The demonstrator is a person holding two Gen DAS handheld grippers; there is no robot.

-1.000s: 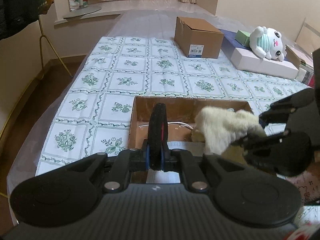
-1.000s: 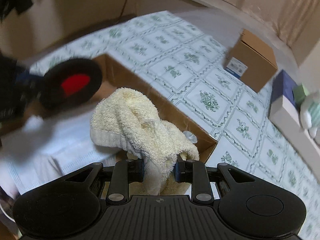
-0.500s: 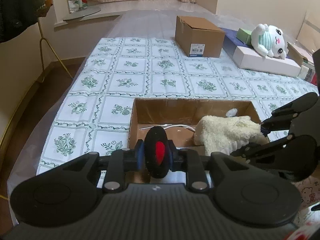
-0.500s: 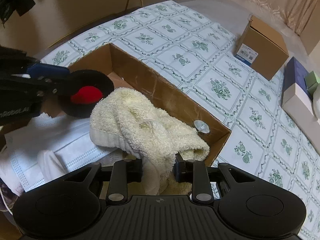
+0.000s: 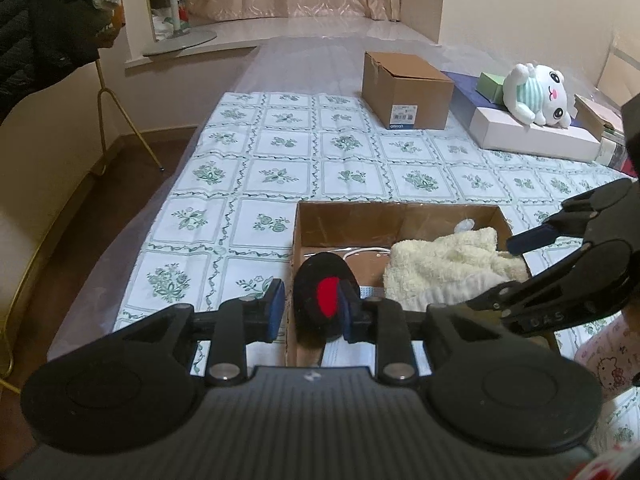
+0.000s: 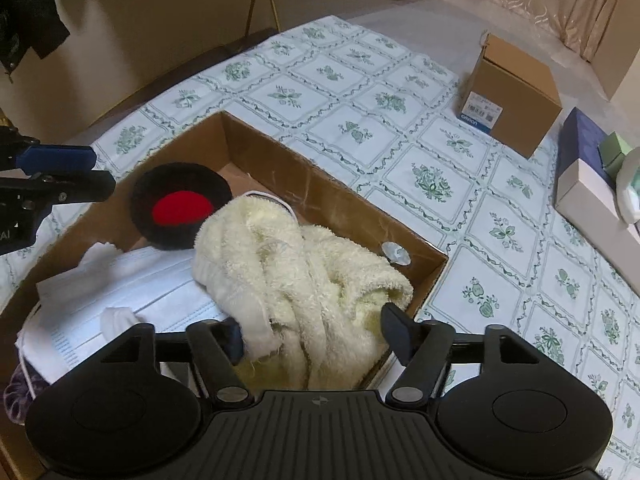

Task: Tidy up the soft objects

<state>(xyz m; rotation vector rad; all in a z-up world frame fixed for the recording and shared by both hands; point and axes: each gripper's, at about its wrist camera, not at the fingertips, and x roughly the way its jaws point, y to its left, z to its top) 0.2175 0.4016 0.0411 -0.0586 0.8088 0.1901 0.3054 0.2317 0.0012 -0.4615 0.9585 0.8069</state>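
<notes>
The open cardboard box (image 6: 328, 196) sits on the desk (image 5: 280, 148), which has a green flower cloth on it. Some soft things are already inside the box: a fluffy cream towel (image 6: 304, 272), a round black pad with a red spot (image 6: 180, 204), and white face masks (image 6: 120, 280) lying flat under them. So a good part of the tidying looks done. A white plush toy (image 5: 536, 96) lies on a white box far off at the back, and it may be one of the things left to put away, though that is only a guess. The right gripper (image 6: 316, 336) has just been opening, and its jaws now stand wide on either side of the towel. The pads do not press on it, so the towel rests in the box on its own. The left gripper (image 5: 310, 310) has also just been opening a little. Its jaws stand narrow, with the black pad between them. In the right wrist view the pad lies in the box, apart from that gripper, so it looks let go.
</notes>
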